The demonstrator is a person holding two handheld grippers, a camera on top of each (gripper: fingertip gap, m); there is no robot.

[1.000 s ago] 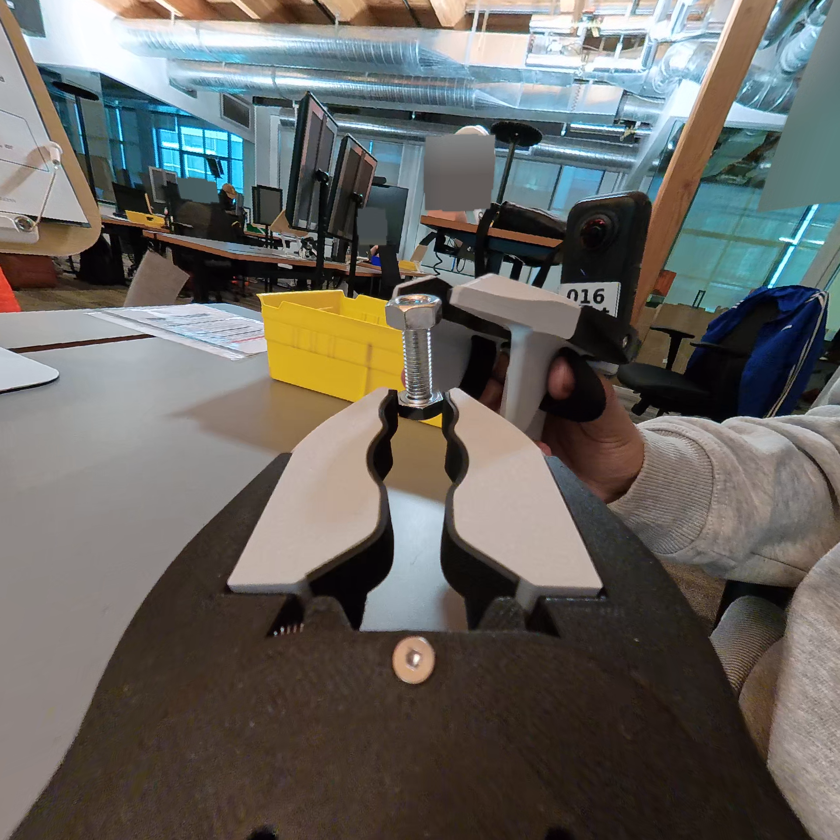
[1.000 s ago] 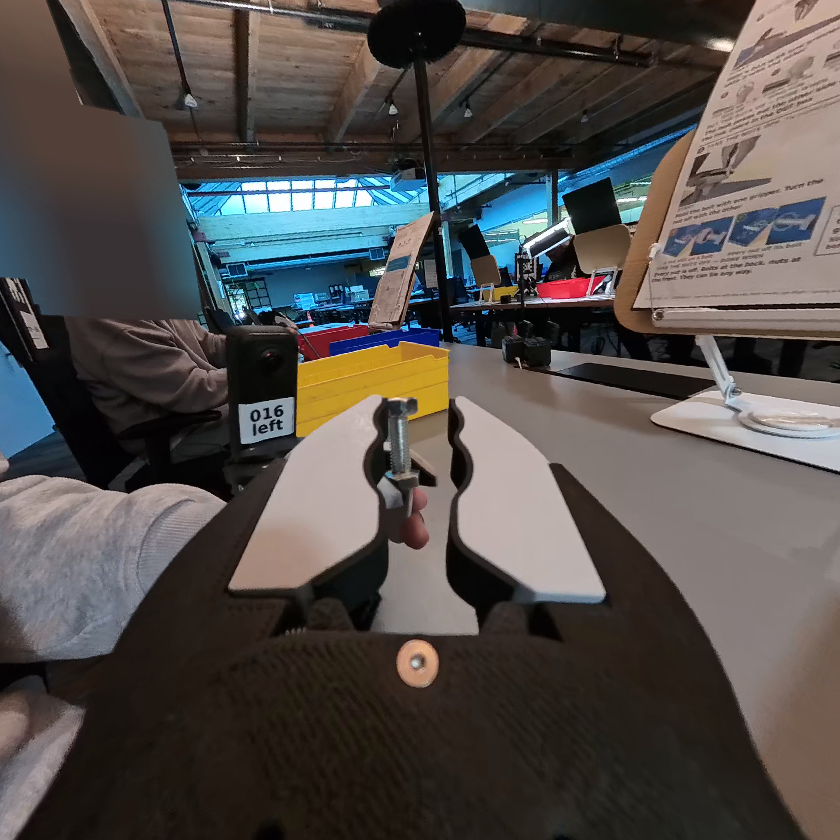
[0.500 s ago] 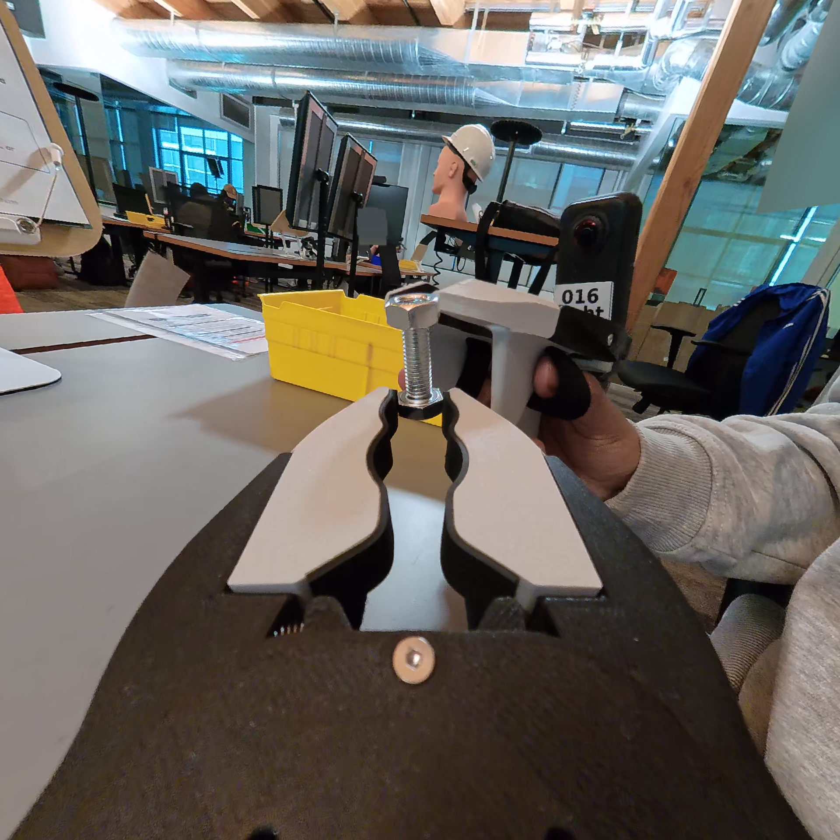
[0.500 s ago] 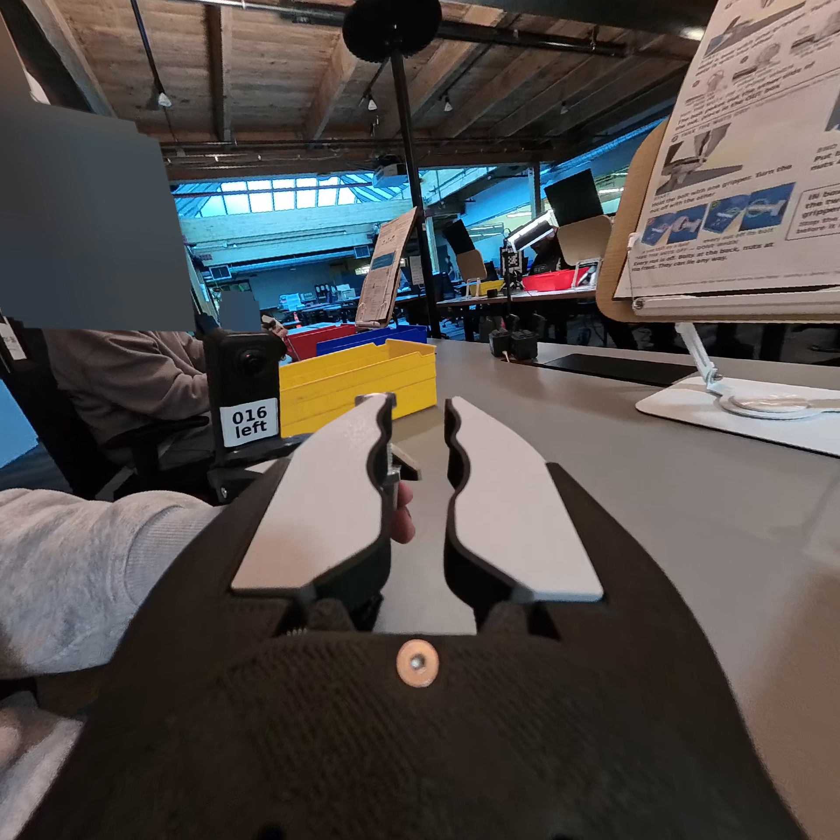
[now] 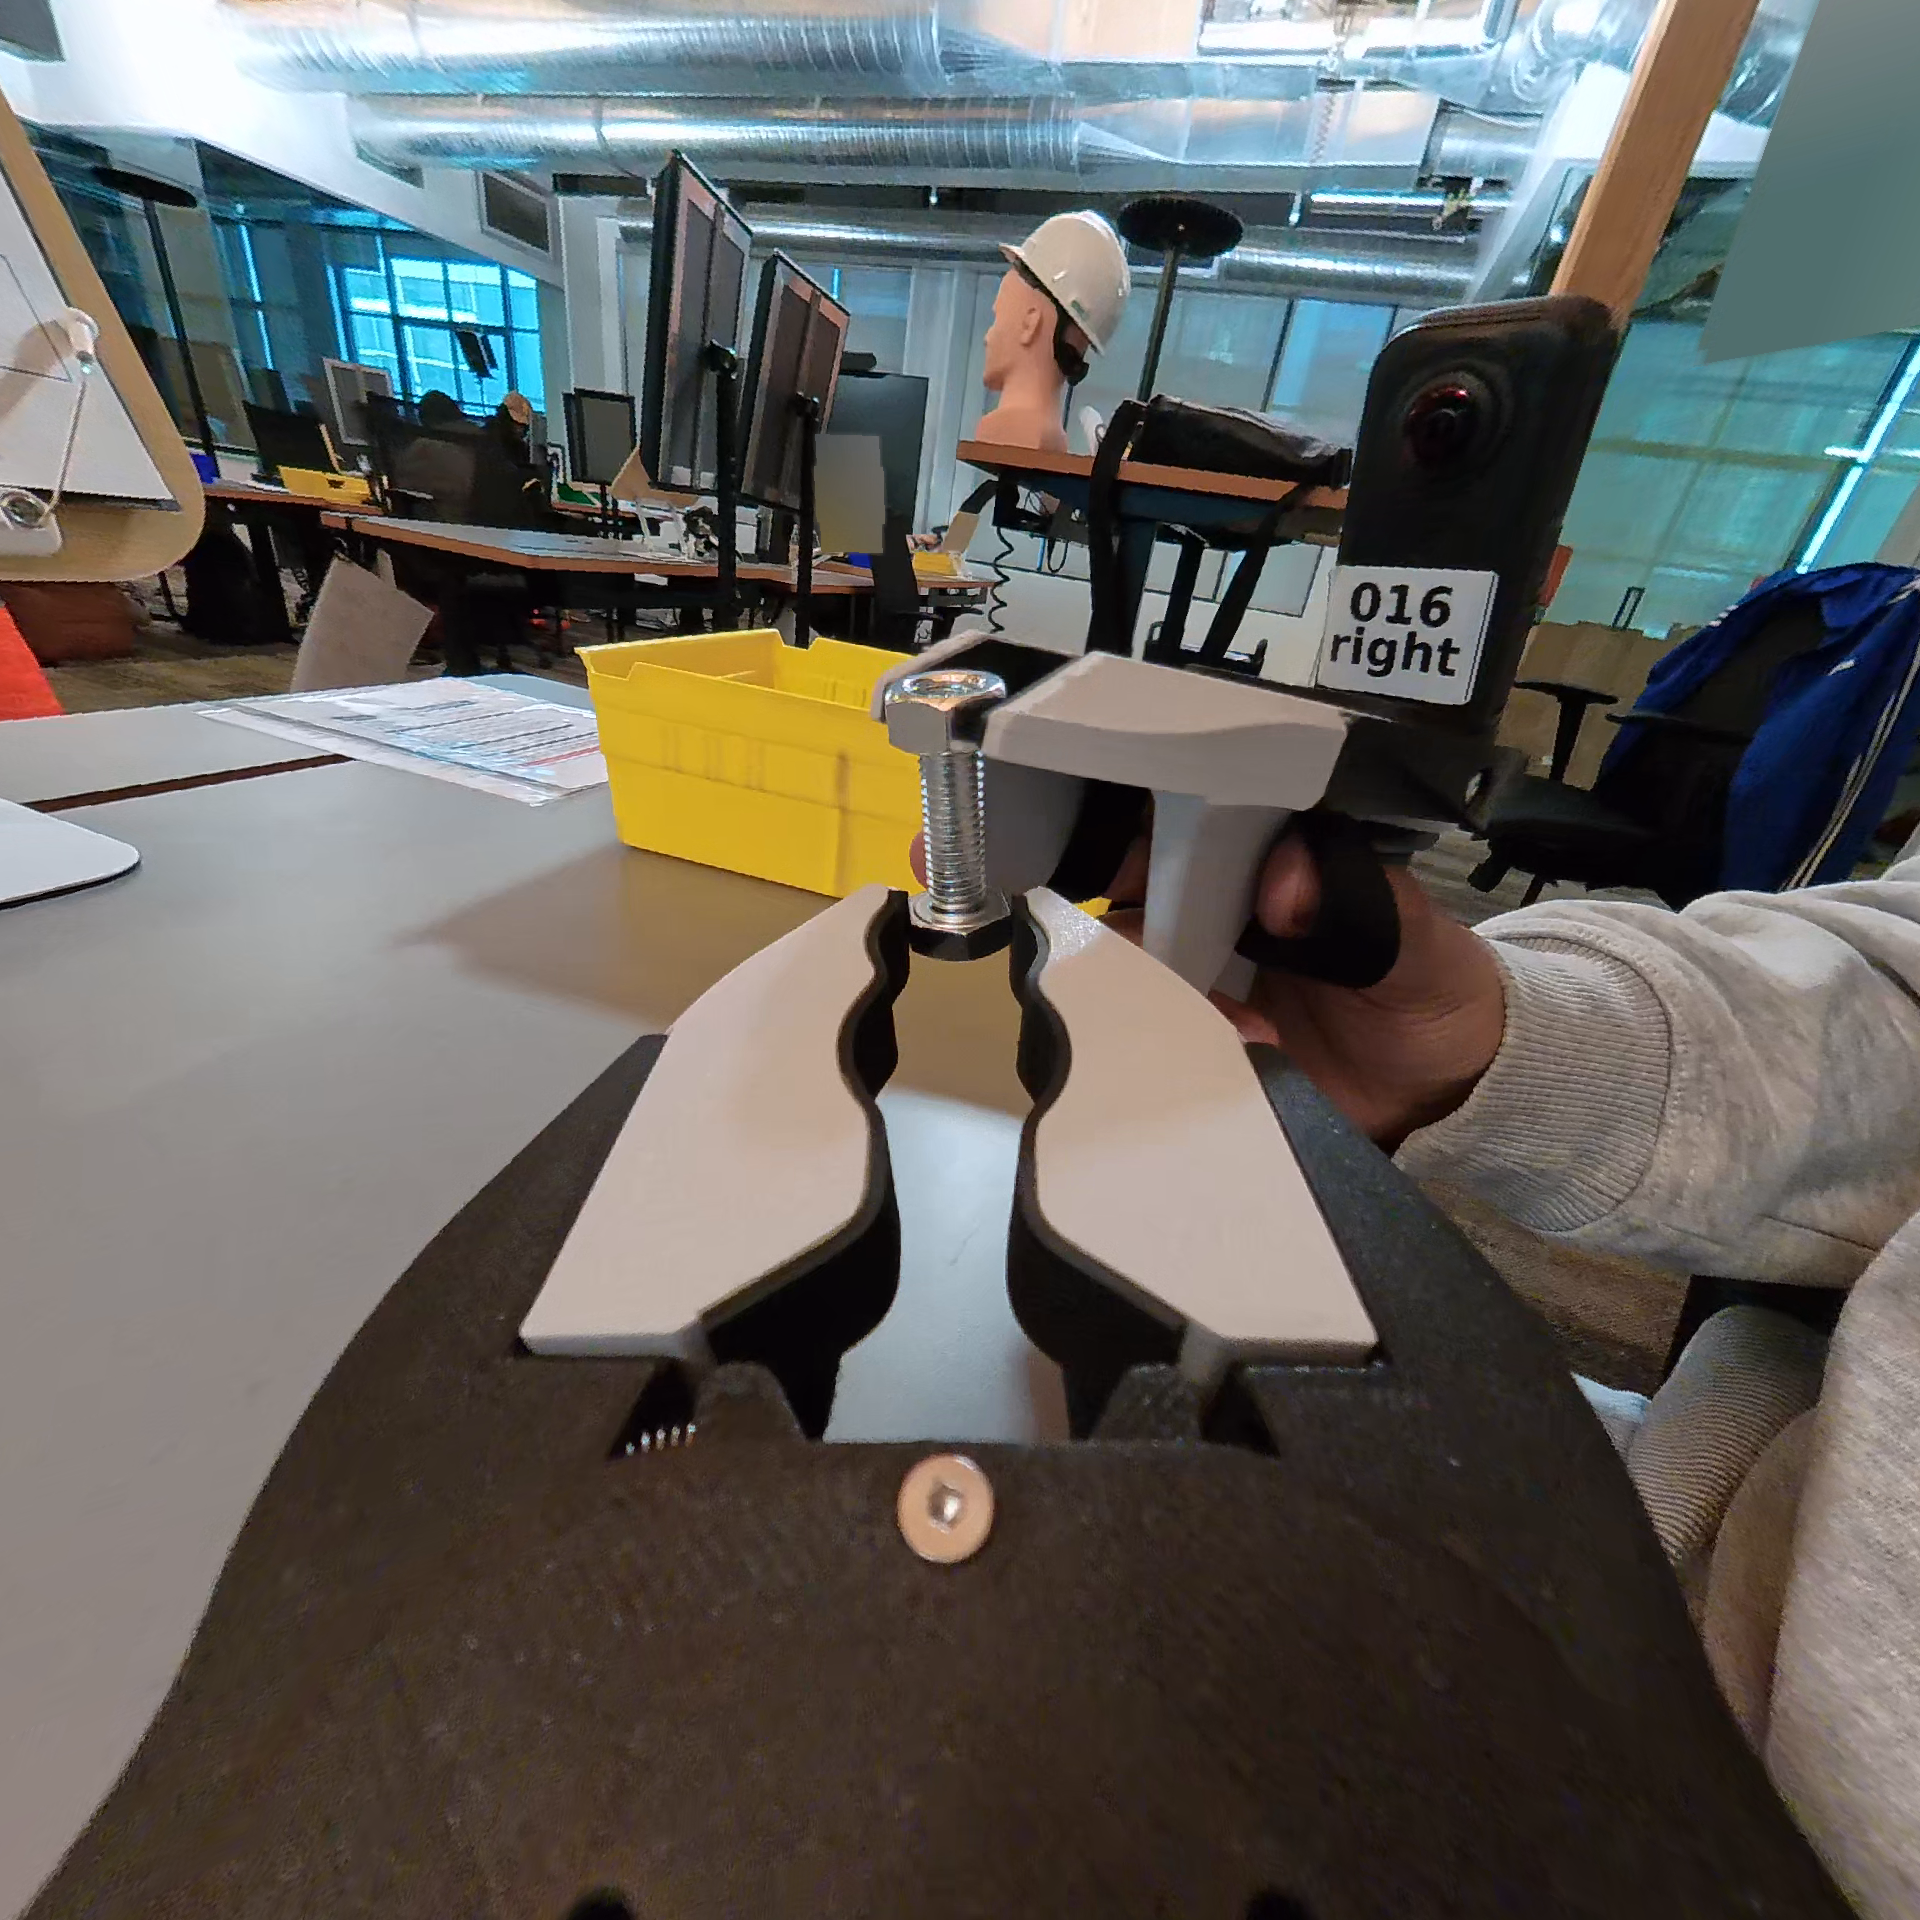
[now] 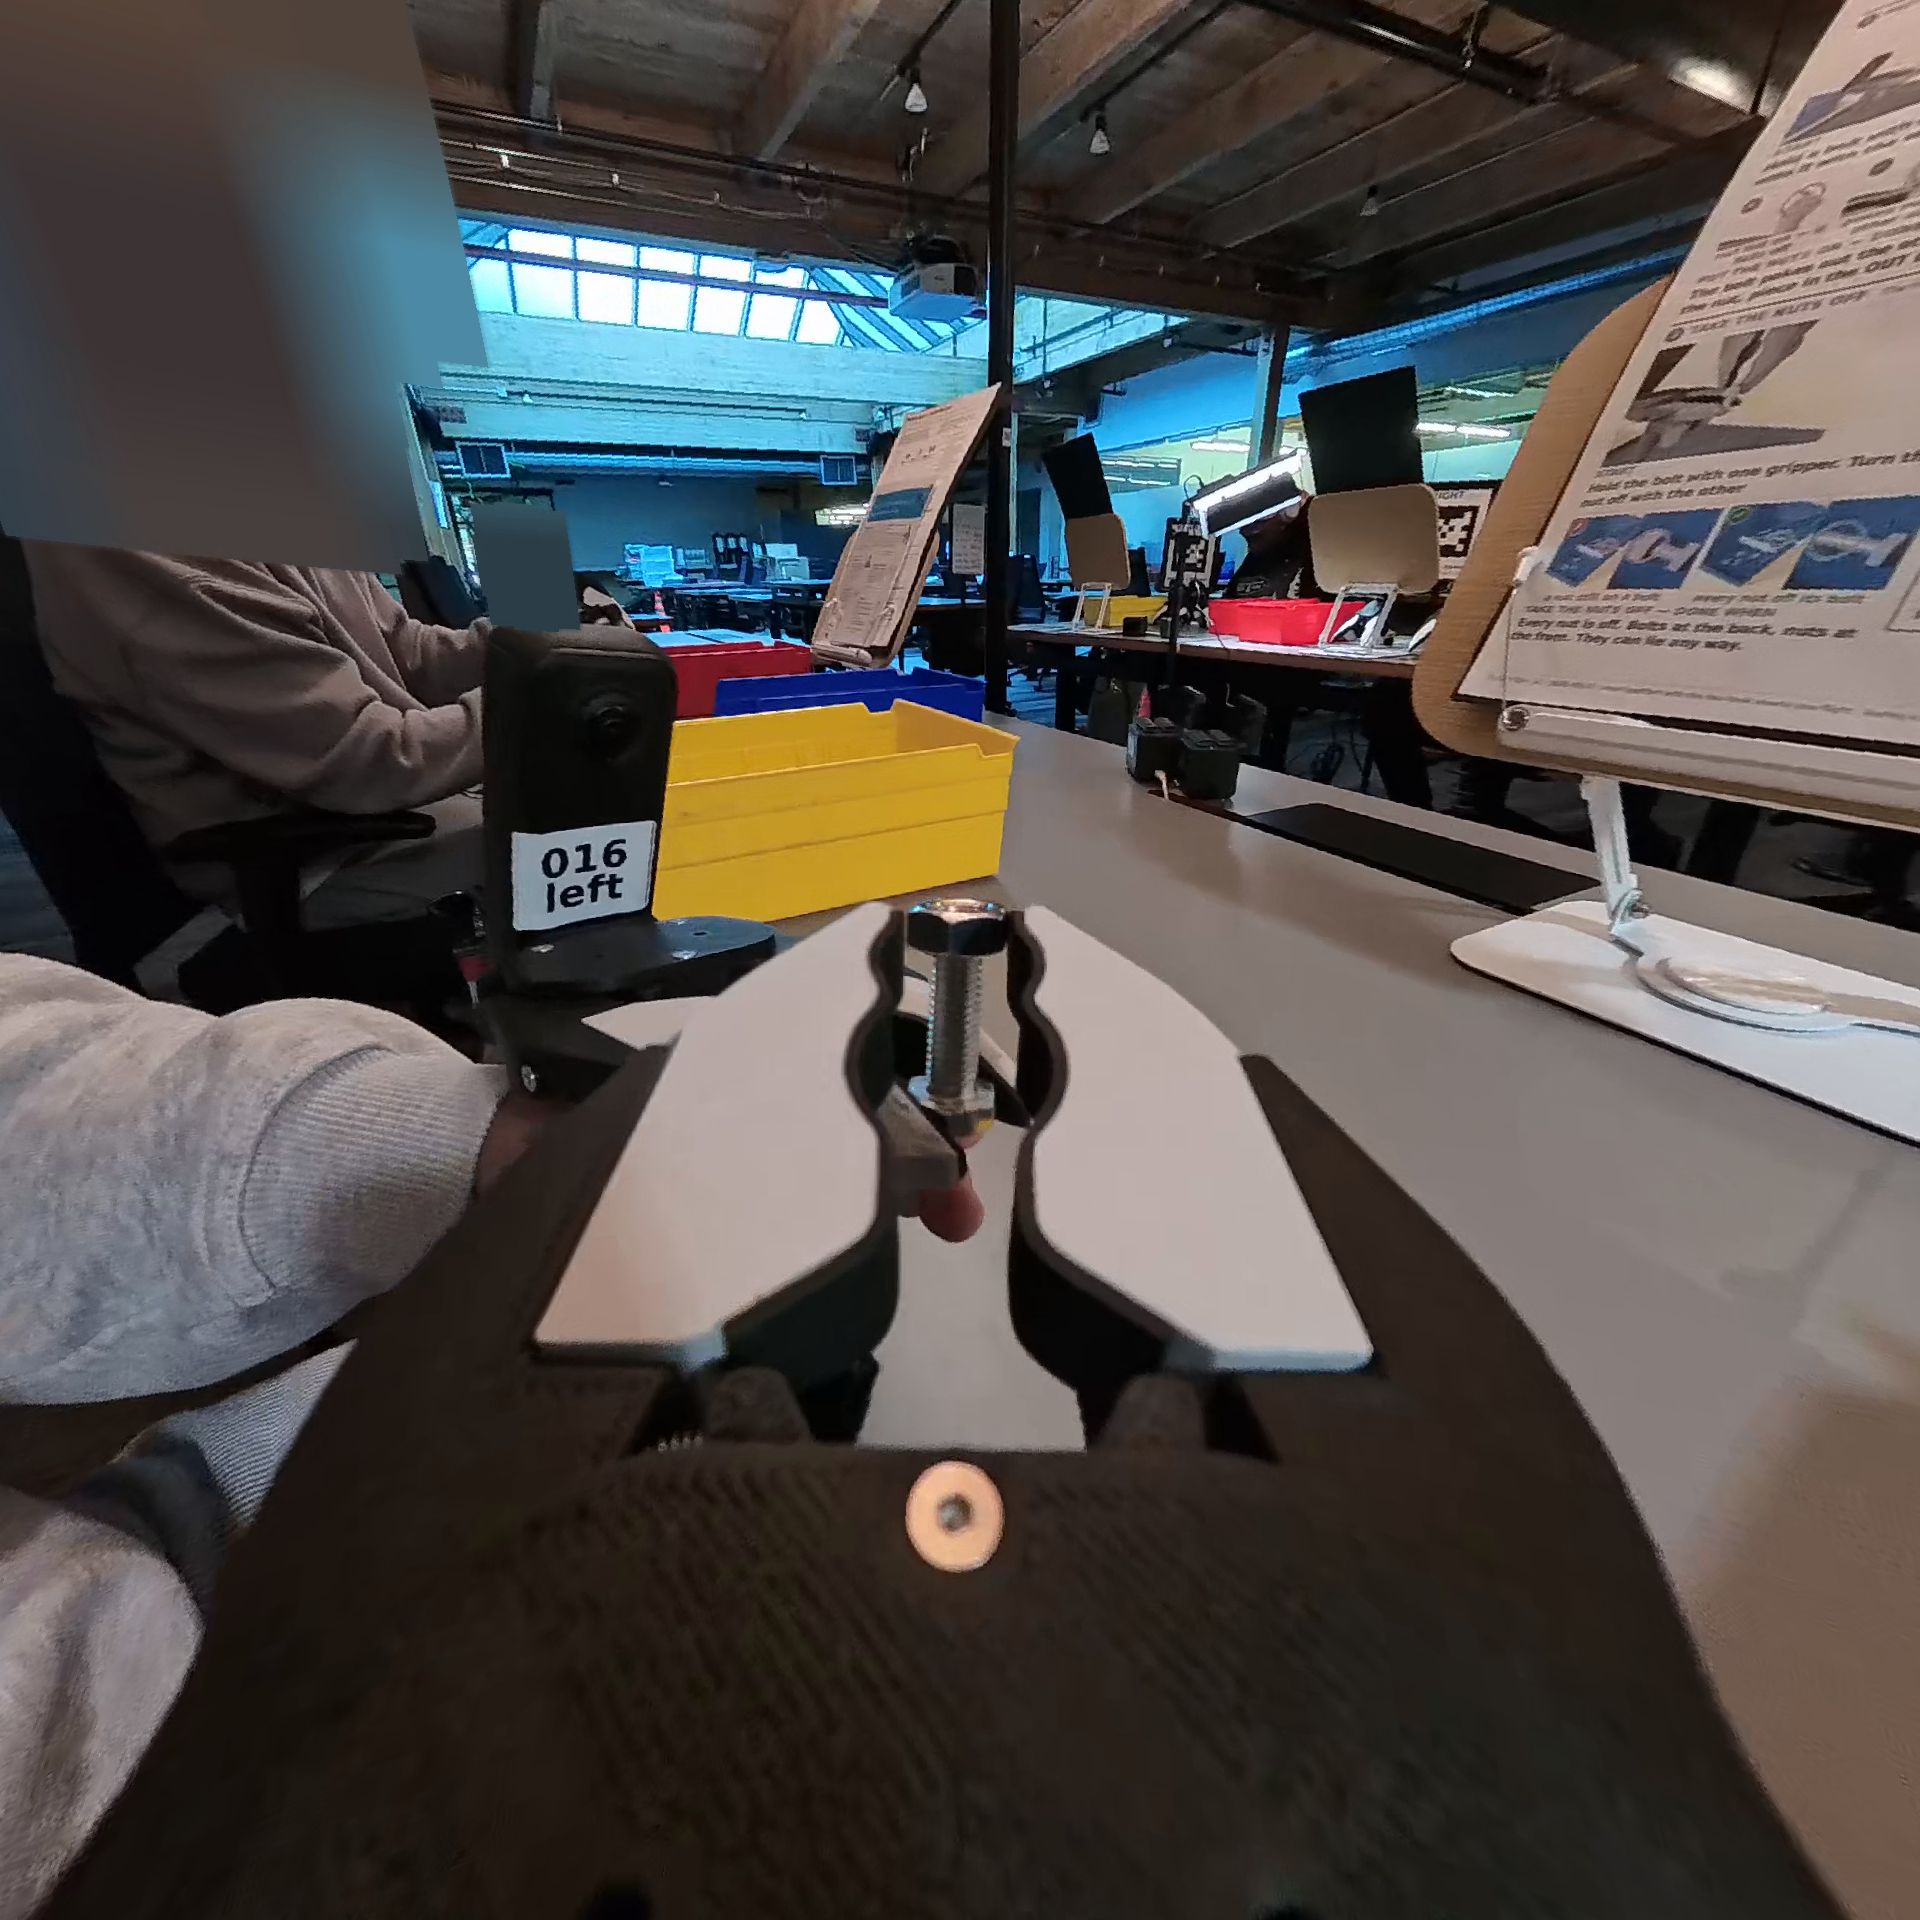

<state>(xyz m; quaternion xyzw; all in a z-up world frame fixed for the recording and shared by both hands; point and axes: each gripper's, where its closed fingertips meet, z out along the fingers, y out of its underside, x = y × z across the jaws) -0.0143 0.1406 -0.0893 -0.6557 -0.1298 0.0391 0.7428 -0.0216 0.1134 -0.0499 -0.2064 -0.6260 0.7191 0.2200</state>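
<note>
A silver bolt point(image 5: 954, 821) stands upright with a nut point(image 5: 956, 935) at its lower end. My left gripper point(image 5: 956, 930) is shut on the nut and holds the bolt above the grey table point(image 5: 260, 1039). My right gripper point(image 6: 954, 925) comes in from the right, held by a hand point(image 5: 1351, 1018). Its fingertips sit on both sides of the bolt's hex head point(image 6: 954, 925) and appear to clamp it. In the right wrist view the bolt shaft point(image 6: 951, 1018) runs down to the nut point(image 6: 951, 1107), with a left finger point(image 6: 914, 1132) below it.
A yellow bin point(image 5: 727, 769) stands on the table just behind the bolt; it also shows in the right wrist view point(image 6: 831, 821). Blue point(image 6: 852, 691) and red point(image 6: 727, 665) bins lie behind it. A document stand point(image 6: 1714, 416) is at the right, and a seated person point(image 6: 260, 686) at the left. The left gripper's tips are roughly 4 cm from the right gripper's.
My right gripper has moved back onto the bolt and now has its hex head between the fingertips. The left gripper has kept its hold on the nut and barely moved.
</note>
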